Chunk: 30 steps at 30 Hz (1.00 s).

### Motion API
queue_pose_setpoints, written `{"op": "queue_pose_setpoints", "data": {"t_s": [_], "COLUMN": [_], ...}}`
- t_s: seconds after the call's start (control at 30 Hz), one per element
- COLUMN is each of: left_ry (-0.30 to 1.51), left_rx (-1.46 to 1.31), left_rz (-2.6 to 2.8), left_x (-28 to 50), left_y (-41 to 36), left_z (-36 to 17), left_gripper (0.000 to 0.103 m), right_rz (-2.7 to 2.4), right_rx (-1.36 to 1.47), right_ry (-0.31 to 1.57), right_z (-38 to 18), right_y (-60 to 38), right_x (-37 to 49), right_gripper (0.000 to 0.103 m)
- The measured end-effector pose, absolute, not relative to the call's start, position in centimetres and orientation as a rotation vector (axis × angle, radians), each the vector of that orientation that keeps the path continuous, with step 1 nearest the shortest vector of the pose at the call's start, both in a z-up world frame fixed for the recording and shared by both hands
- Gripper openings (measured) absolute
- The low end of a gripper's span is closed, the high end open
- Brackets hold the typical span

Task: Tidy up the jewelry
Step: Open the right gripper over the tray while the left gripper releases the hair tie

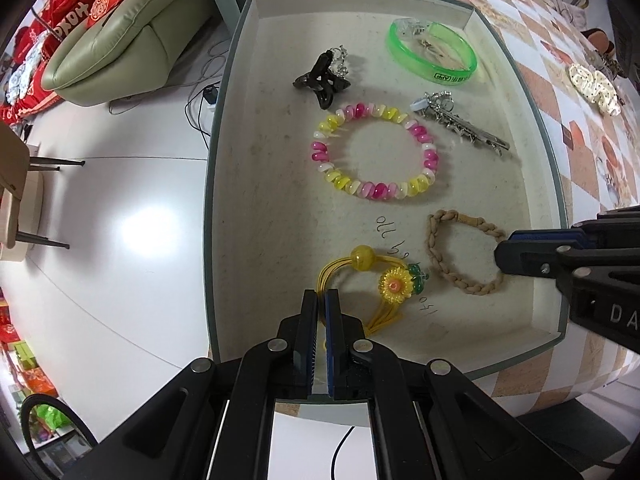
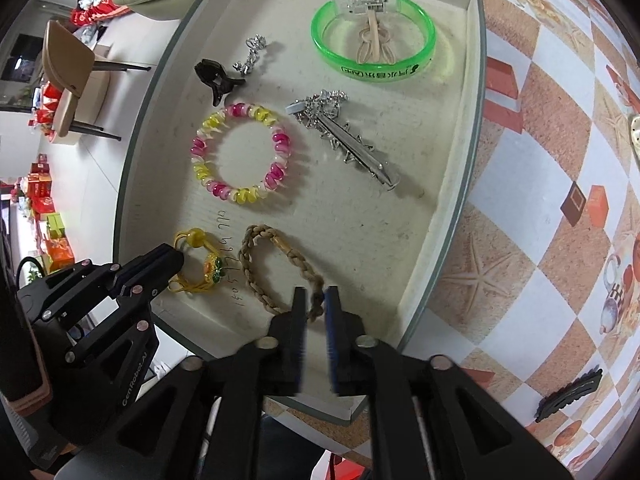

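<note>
Straddling braided bracelet (image 2: 280,268), right claw (image 2: 315,300) slightly open; left claw (image 1: 321,300) closed on yellow cord (image 1: 376,320).

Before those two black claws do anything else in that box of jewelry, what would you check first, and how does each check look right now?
1. Left gripper shut on the yellow sunflower hair tie: cords run to its tips, but whether it pinches them, cannot tell.
2. Right gripper around the braided tan bracelet: ok, the braid sits between parted jaws.
3. Pads pressing on the braid: not ok, gaps show.
4. The two grippers clear of each other: ok, apart.
5. Pink and yellow bead bracelet out of the way: ok, it lies apart from both.
6. Tray wall clear of the right gripper: ok.
</note>
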<state>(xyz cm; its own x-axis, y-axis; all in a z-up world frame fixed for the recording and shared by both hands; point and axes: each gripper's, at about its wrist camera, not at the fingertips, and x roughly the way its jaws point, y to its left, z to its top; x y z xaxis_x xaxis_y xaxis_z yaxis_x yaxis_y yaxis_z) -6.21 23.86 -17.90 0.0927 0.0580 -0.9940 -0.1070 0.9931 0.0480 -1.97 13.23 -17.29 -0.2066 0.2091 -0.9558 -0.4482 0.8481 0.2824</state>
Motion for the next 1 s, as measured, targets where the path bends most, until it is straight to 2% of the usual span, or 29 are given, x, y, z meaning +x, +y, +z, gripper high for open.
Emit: {"op": "queue_pose_setpoints", "data": {"t_s": [0.03,0.07,0.23,0.4,0.77,0.8,0.83,0.87,1.0], "left_ry": [1.473,1.471,1.464,1.461,1.462,1.464,1.466,1.467,1.433], "left_rx": [-0.037,-0.034,-0.019,-0.009,0.008,0.009,0.011,0.020,0.043], "left_rz": [0.123,0.124,0.121,0.121,0.096,0.092,0.091,0.102,0.104], "left_x": [-6.1,-6.0,-6.0,-5.8,-6.0,-6.0,-6.0,-6.0,-5.6], "left_y": [23.8,23.6,23.4,23.2,22.5,22.4,22.3,22.2,21.6], "left_z": [-17.9,-17.8,-17.2,-16.6,-15.8,-15.7,-15.7,-15.6,-14.6], "left_gripper": [0.007,0.007,0.007,0.007,0.009,0.017,0.069,0.103,0.103], "right_rz": [0.598,0.598,0.614,0.612,0.496,0.481,0.460,0.443,0.378], "right_rx": [-0.190,-0.188,-0.165,-0.125,0.013,0.025,0.043,0.056,0.105], "right_ry": [1.672,1.665,1.638,1.584,1.548,1.549,1.549,1.549,1.550], "right_z": [-17.2,-17.1,-16.0,-13.5,-11.1,-11.1,-11.1,-11.1,-11.1], "right_y": [13.3,13.3,13.4,12.4,5.8,4.9,3.8,3.0,0.2], "right_x": [-1.9,-1.9,-1.3,-0.7,0.2,0.4,0.3,0.3,-0.1], "right_gripper": [0.047,0.055,0.056,0.062,0.067,0.067,0.068,0.068,0.069]}}
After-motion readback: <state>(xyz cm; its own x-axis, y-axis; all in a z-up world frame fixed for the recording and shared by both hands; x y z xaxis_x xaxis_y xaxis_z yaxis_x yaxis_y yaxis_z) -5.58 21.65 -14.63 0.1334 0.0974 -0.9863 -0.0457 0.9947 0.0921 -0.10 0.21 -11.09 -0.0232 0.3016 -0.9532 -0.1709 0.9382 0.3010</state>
